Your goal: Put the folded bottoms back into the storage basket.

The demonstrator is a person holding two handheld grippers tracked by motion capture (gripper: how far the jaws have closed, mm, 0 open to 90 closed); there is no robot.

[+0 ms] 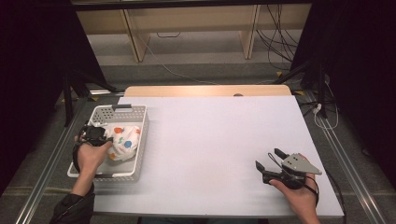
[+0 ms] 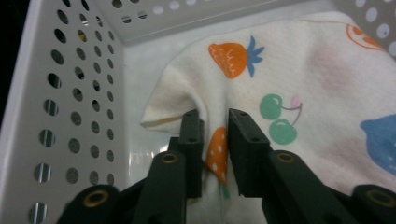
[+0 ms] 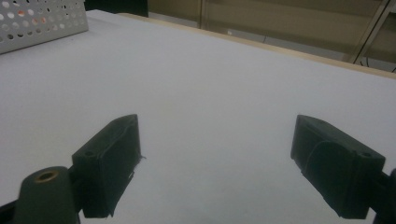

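Even overhead light falls on the white table (image 1: 219, 140) in the high view with only faint shadows and dark surroundings at both sides, while the left gripper view is brighter but soft on the near black jaws, and the right gripper view is dim, greyish and slightly grainy.

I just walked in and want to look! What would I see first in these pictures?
You would first spot the white cloth with colourful fruit prints, bunched up in the white basket with holes at the table's left edge. The left gripper has a fold of that cloth between its slightly parted jaws. Over at the near right, the right gripper rests wide open on the plain white table, holding nothing.
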